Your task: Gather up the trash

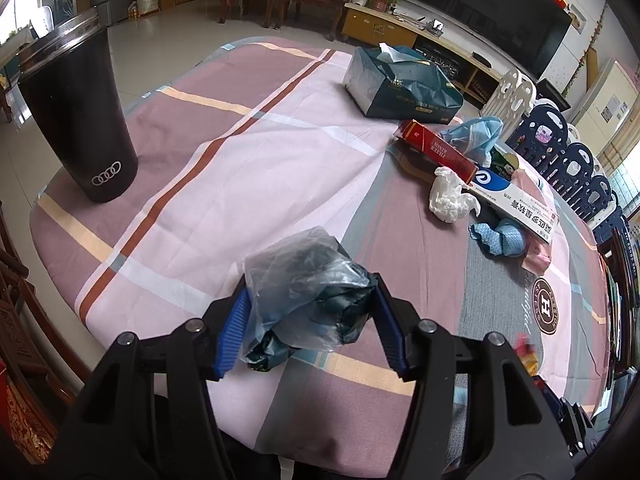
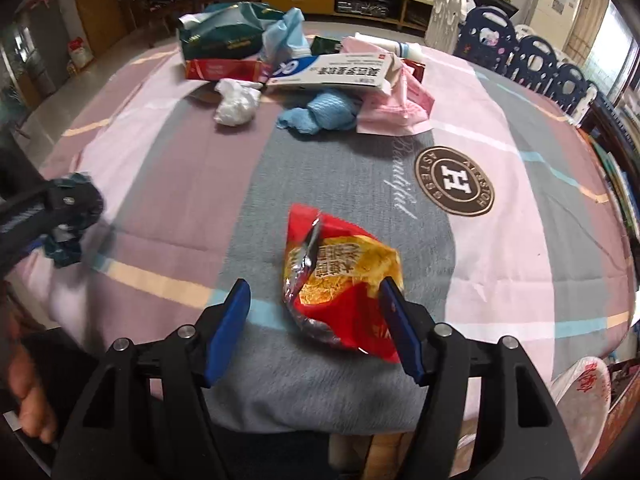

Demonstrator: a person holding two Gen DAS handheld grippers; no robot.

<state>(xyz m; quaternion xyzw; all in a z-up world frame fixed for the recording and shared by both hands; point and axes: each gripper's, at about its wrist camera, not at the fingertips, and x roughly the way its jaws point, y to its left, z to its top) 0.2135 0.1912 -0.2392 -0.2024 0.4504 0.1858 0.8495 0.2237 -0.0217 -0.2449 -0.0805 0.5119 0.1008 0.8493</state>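
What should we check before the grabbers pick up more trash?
1. Left gripper has its load: ok. Both pads press on the crumpled bag.
2. Right gripper open enough: ok. The snack wrapper lies between its fingers; the left finger stands clear of it.
3. Right finger touching the wrapper: cannot tell. It sits at the wrapper's edge.
4. Wrapper flat on the cloth: not ok. It is crumpled and puffed up.
5. More trash waiting: ok. A white tissue and a blue wad lie farther back.
6. Cup out of the way: ok. It stands upright, far from both grippers.
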